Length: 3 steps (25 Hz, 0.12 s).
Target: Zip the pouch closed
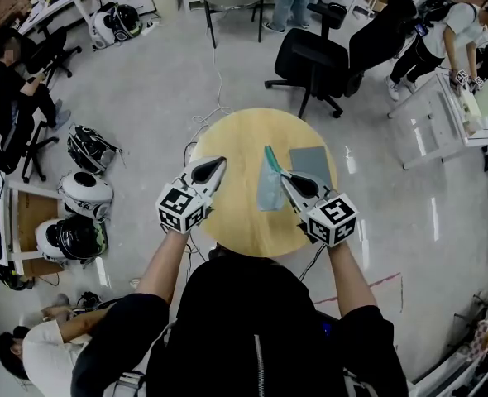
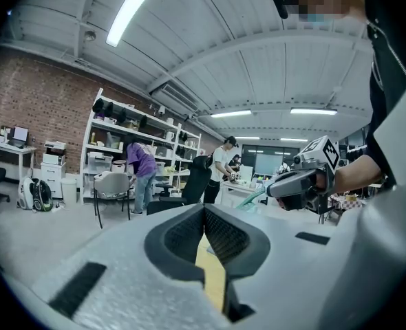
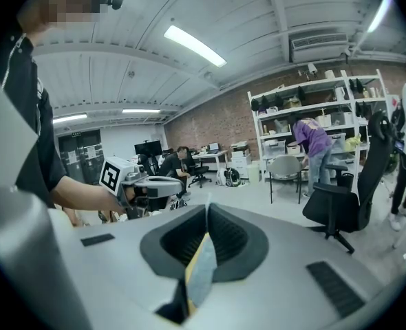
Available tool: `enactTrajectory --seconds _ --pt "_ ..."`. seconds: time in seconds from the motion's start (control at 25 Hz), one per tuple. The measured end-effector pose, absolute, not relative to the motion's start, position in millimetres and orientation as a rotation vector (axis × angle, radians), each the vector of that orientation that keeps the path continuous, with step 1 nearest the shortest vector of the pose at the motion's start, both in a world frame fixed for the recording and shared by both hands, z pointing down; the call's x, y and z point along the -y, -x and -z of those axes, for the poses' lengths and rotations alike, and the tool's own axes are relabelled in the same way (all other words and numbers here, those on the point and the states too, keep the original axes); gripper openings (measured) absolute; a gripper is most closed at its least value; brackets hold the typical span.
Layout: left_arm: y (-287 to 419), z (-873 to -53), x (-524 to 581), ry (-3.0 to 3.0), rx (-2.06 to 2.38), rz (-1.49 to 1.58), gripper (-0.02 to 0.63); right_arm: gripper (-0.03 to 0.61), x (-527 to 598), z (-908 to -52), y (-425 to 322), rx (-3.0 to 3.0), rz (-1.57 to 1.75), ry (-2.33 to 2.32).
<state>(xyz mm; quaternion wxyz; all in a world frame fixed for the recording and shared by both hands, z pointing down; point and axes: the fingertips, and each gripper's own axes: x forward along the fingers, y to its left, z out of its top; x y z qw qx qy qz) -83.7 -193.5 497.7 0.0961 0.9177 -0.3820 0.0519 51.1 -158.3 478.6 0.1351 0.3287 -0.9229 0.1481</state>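
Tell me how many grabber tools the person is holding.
2. The left gripper, shut and empty, hovers over the table's left edge; the right gripper pinches the pouch above its right half. No others show.

Open wooden tabletop (image 1: 236, 143) left and centre; pouch (image 1: 269, 190) and grey sheet (image 1: 313, 160) at right.

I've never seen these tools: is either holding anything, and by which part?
The right gripper pinches the blue pouch by its teal-trimmed edge; the left gripper is shut on nothing.
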Motion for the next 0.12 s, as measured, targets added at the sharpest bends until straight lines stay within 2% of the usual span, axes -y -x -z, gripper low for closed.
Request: enactTrajectory --seconds 0.12 --pt "84.0 -500.5 194.0 -2.713 1.129 -0.153 0.003 0.015 159.0 -478.5 -50.2 2.678 -0.423 -0.949"
